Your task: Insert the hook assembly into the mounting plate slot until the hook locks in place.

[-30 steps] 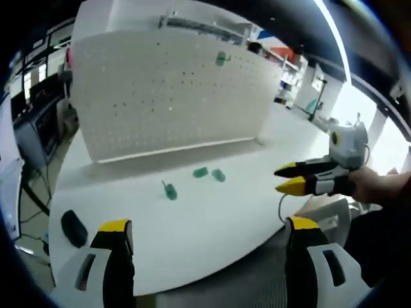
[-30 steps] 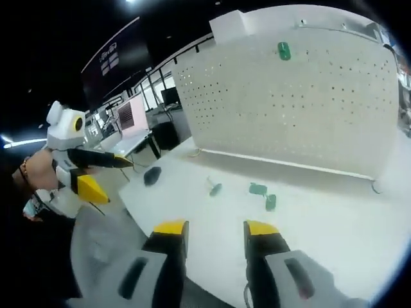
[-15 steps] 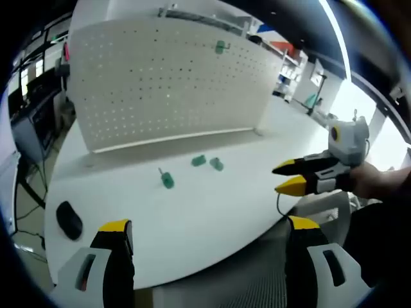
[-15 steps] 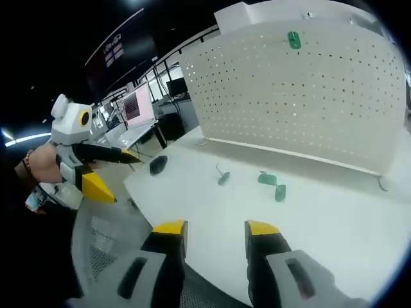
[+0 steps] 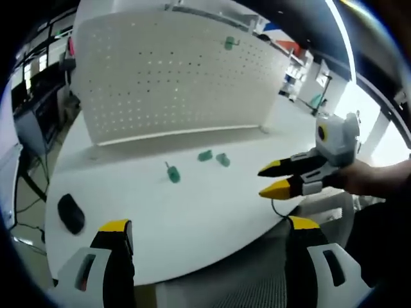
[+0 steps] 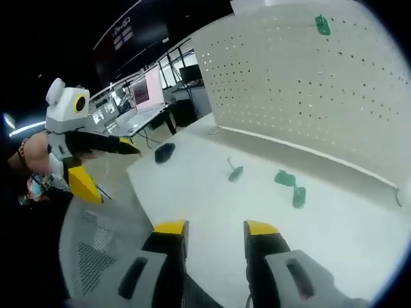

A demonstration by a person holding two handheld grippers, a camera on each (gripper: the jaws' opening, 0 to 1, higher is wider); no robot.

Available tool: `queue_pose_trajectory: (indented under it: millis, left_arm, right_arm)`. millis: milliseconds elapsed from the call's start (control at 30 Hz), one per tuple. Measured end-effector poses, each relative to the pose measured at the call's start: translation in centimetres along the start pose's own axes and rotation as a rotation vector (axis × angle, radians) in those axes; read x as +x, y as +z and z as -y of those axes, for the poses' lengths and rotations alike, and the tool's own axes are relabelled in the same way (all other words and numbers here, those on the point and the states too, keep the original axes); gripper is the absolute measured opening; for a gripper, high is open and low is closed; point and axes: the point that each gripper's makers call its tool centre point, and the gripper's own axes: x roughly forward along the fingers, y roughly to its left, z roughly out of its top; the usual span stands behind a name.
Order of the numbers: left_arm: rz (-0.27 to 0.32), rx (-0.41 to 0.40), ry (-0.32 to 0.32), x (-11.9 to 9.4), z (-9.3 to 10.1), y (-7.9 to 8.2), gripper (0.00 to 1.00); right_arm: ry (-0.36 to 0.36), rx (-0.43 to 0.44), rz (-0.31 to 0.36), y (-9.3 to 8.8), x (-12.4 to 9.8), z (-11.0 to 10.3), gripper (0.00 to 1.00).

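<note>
Left tongs (image 5: 203, 232): jaws spread wide, with nothing between them. They hang over the near edge of the white table (image 5: 192, 218) and touch nothing.
Right tongs (image 6: 215, 230): jaws only a little apart, holding nothing. They also sit at the near edge of the table.
Right tongs seen from the left gripper view (image 5: 273, 179): they come in from the right, held by a hand (image 5: 379, 179), yellow tips a small way apart.
Left tongs seen from the right gripper view (image 6: 109, 168): they show at the left, jaws far apart, held by a hand (image 6: 32, 160).
Green hooks on the table: three. One lies alone (image 5: 172, 174), ahead of the left tongs. Two lie close together (image 5: 205, 155) (image 5: 223, 160), a bit further on.
Green hook on the board: one (image 5: 229, 43), stuck high up on the white board with holes (image 5: 160, 83).
Board: it stands upright at the far side of the table, past the hooks.
Black mouse (image 5: 70, 213): lies on the table, just ahead of the left tongs' left jaw.
In the way: nothing lies between the tongs and the hooks.
</note>
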Motion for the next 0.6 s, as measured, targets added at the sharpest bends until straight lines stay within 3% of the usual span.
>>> queue_pose_trajectory:
  millis: [333, 600]
  left_arm:
    - [-0.012, -0.025, 0.007, -0.3, -1.0, 0.3, 1.0]
    - [-0.017, -0.033, 0.003, 0.8, -1.7, 1.1, 1.0]
  right_arm:
    - [0.072, -0.04, -0.022, 2.5, 6.4, 0.6, 0.3]
    - [0.104, -0.065, -0.05, 3.7, 10.3, 0.4, 0.3]
